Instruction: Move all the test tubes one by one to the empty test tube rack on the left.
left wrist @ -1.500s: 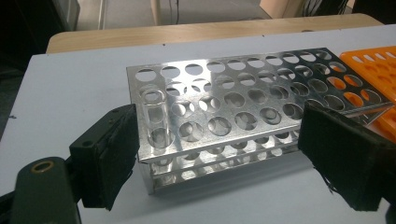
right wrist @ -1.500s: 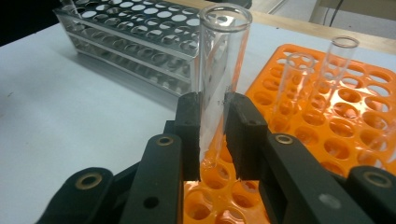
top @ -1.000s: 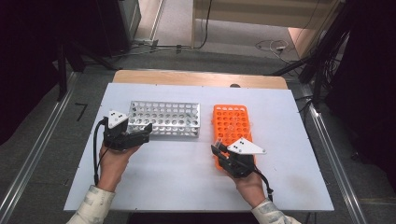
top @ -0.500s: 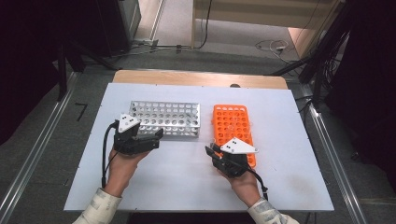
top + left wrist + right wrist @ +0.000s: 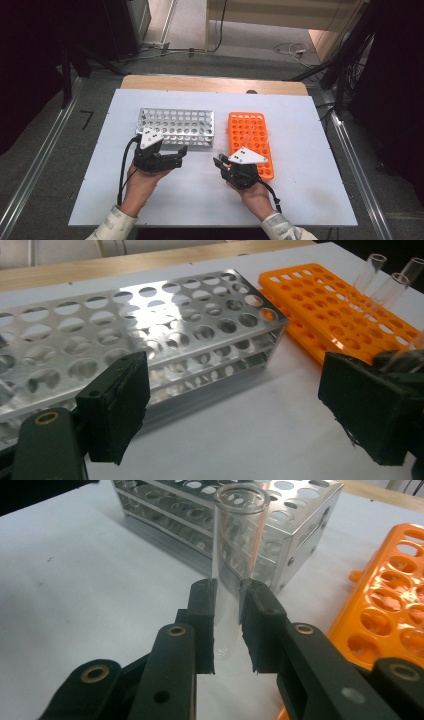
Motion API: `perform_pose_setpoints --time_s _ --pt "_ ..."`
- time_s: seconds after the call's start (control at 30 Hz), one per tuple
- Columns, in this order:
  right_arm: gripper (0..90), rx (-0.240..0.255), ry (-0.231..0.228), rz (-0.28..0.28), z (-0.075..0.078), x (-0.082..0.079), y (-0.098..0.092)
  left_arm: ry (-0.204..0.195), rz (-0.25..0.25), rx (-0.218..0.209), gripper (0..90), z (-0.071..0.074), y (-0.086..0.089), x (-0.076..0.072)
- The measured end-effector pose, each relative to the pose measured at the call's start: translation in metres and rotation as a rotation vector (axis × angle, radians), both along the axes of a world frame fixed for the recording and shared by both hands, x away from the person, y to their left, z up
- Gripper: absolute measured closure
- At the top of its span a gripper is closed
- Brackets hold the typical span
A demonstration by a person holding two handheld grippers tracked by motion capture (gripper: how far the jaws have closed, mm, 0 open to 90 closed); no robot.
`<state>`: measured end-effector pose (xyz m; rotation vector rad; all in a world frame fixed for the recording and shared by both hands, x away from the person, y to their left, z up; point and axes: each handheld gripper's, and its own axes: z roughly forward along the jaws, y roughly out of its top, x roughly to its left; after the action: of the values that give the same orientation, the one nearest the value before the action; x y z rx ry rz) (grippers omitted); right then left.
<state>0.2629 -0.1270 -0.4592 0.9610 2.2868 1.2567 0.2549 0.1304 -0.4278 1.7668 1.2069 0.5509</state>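
- Tube (image 5: 235, 555): clear glass, open-mouthed, round-bottomed, empty. It stands clamped between the pads of the right gripper (image 5: 227, 625), mouth rising above the jaw tips and rounded base showing below them, just over the white table (image 5: 75, 580).
- Right gripper, high view (image 5: 220, 162): jaws narrow, closed on the tube; its tips lie just left of the near left corner of the orange rack (image 5: 250, 142).
- Left gripper (image 5: 235, 405): jaws wide apart, nothing between the pads but bare table. In the high view (image 5: 180, 154) it points rightward toward the right gripper, a small gap between them.
- Steel rack (image 5: 150, 335): just beyond the left gripper's jaws, its near wall close to the left pad. Three perforated tiers; every visible hole is empty.
- Orange rack, left gripper view (image 5: 345, 315): beyond the right pad, beside the steel rack's end and apart from it. It holds a few clear tubes (image 5: 387, 287) standing tilted near its far end; the other holes are empty.
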Motion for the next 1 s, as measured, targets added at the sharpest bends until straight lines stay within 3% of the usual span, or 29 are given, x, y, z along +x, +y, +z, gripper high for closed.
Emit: perform_pose_setpoints --time_s 0.1,0.27,0.57,0.7,0.73,0.77,0.9,1.0 --pt "73.2 -0.006 0.000 0.009 -0.002 0.000 0.005 0.011 -0.057 -0.023 13.9 -0.002 -0.012 -0.004" --pt "73.2 -0.013 0.008 0.027 -0.004 0.000 0.012 0.001 -0.095 -0.031 15.8 -0.002 -0.023 -0.009" --pt "73.2 -0.030 0.015 0.059 -0.008 -0.005 0.021 -0.012 -0.194 -0.020 23.8 -0.006 -0.048 -0.021" --pt "73.2 -0.025 0.022 0.074 -0.008 -0.008 0.024 -0.024 -0.233 -0.018 34.5 -0.007 -0.053 -0.024" --pt "73.2 -0.024 0.024 0.085 -0.008 -0.010 0.026 -0.025 -0.240 -0.017 40.6 -0.007 -0.054 -0.025" --pt "73.2 -0.024 0.024 0.085 -0.008 -0.010 0.026 -0.028 -0.243 -0.014 40.6 -0.008 -0.054 -0.025" --pt "73.2 -0.026 0.025 0.109 -0.007 -0.015 0.030 -0.036 -0.259 0.005 60.3 -0.009 -0.054 -0.026" --pt "73.2 -0.020 0.025 0.110 -0.007 -0.016 0.031 -0.035 -0.259 0.012 68.8 -0.009 -0.054 -0.026"
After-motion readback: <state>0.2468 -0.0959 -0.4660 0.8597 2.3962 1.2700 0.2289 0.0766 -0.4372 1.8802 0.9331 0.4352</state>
